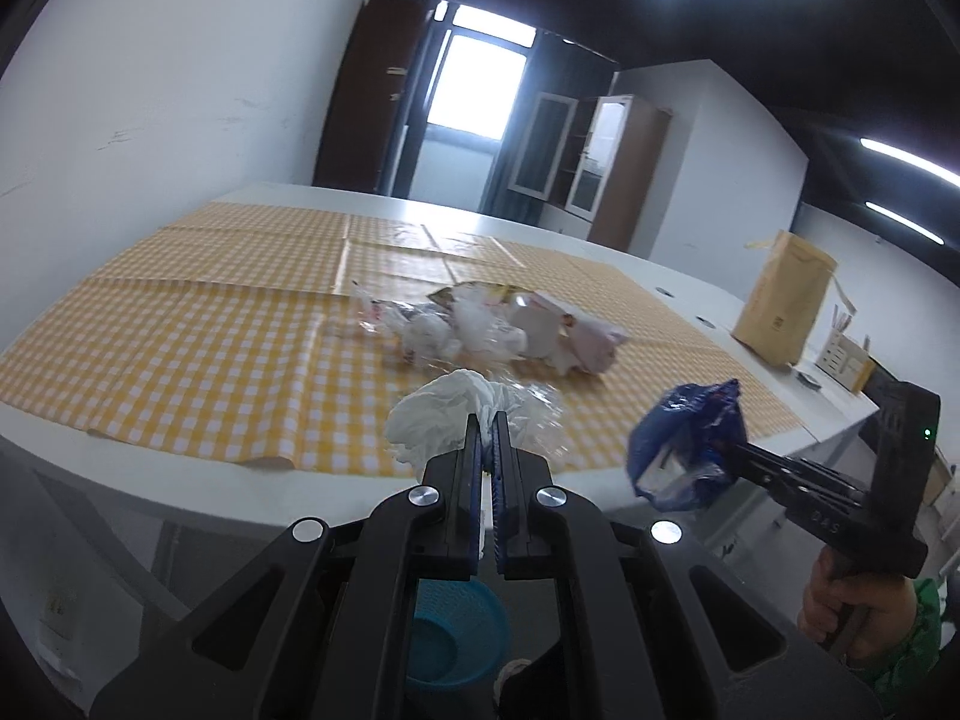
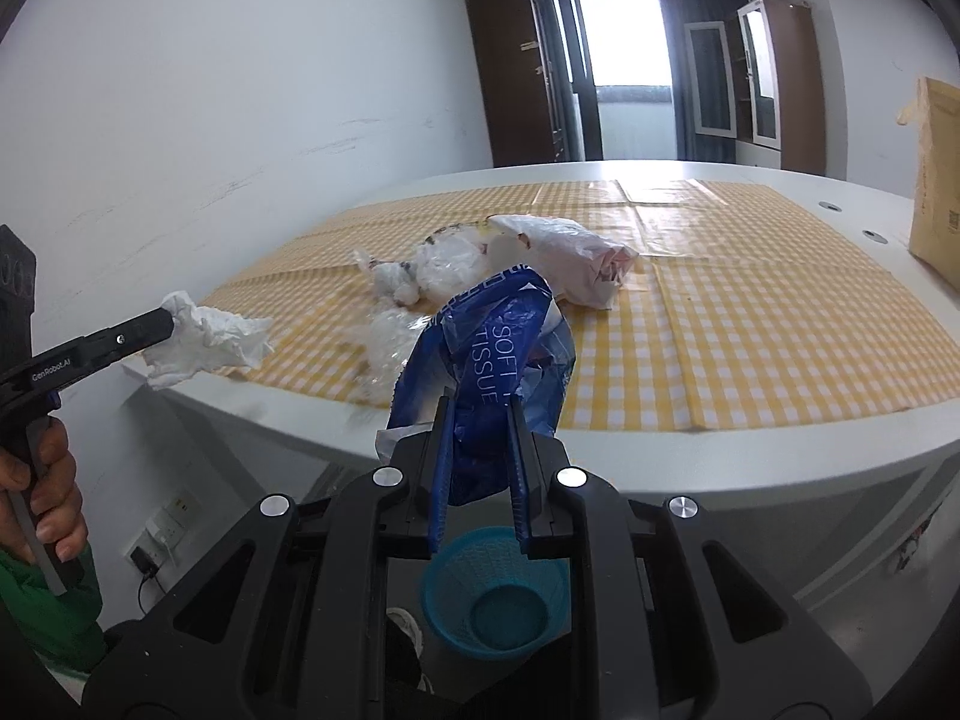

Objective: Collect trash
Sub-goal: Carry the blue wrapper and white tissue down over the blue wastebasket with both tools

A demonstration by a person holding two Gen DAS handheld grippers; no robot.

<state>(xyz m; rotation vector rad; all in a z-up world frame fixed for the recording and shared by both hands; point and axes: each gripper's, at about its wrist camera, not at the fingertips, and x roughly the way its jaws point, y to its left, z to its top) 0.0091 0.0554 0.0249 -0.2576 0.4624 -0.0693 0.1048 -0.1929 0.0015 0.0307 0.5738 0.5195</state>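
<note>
My left gripper is shut on a crumpled white tissue, held in the air at the table's near edge. The right wrist view shows that tissue at the left, pinched by the left gripper. My right gripper is shut on a blue soft-tissue wrapper; the left wrist view has the wrapper at the right. A blue mesh waste basket stands on the floor below both grippers, partly hidden by the jaws, and the basket also shows in the left wrist view.
A pile of crumpled plastic and paper trash lies on the yellow checked tablecloth. A clear plastic film lies near the cloth's front edge. A brown paper bag stands at the table's right. A wall socket sits low on the left wall.
</note>
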